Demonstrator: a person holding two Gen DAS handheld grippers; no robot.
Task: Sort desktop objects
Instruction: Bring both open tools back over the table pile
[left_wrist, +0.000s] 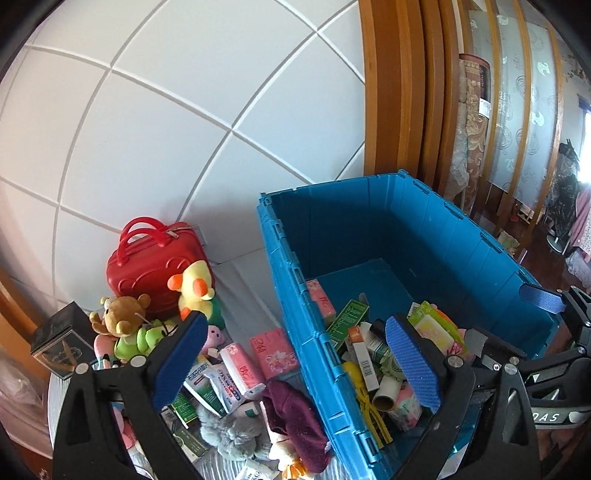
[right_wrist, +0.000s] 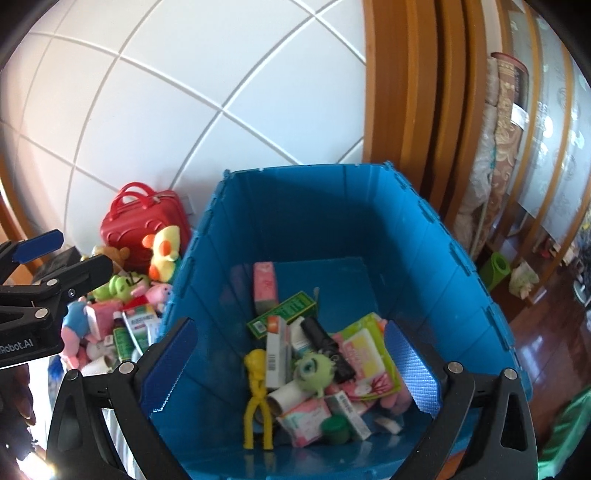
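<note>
Inside the blue crate (right_wrist: 461, 280), sorted stock so far: a green one-eyed monster toy (right_wrist: 314, 371), a yellow jointed figure (right_wrist: 256, 398), a cardboard tube (right_wrist: 286, 397), a green carton (right_wrist: 282, 314), a pink tissue pack (right_wrist: 265, 286), a black cylinder (right_wrist: 325, 345), a green-and-pink wipes pack (right_wrist: 364, 352) and a small green lid (right_wrist: 335, 428), all lying loose at the near end of the floor (the far end is bare).

Right hand-held gripper (right_wrist: 291, 369): spread wide, nothing between its blue pads (right_wrist: 173, 365), hanging above the crate interior.

Left hand-held gripper (left_wrist: 295, 365): likewise spread and empty, straddling the crate's left wall, one finger over the unsorted heap and one over the crate.

Unsorted, on the desk (left_wrist: 243, 269) just left of the crate: pink tissue packs (left_wrist: 273, 352), a rolled pink pack (left_wrist: 242, 371), medicine boxes (left_wrist: 214, 386), a maroon cloth (left_wrist: 295, 417), a grey plush (left_wrist: 231, 432). Farther back: a yellow duck plush (left_wrist: 195, 286), a brown bear plush (left_wrist: 123, 314), a green frog plush (left_wrist: 138, 338), a red case (left_wrist: 155, 258) and a dark box (left_wrist: 61, 334) near the tiled wall (left_wrist: 166, 110).

Step in hand, by judgement: fetching the next item from the heap. Advice: shift the left tool clear of the crate wall before descending, pick a top-lying, firm piece (a tissue pack or box) rather than one pinned under cloth, close across its narrow faces, lift straight up, and release only once past the rim. Soft plush would want a deeper bite.
</note>
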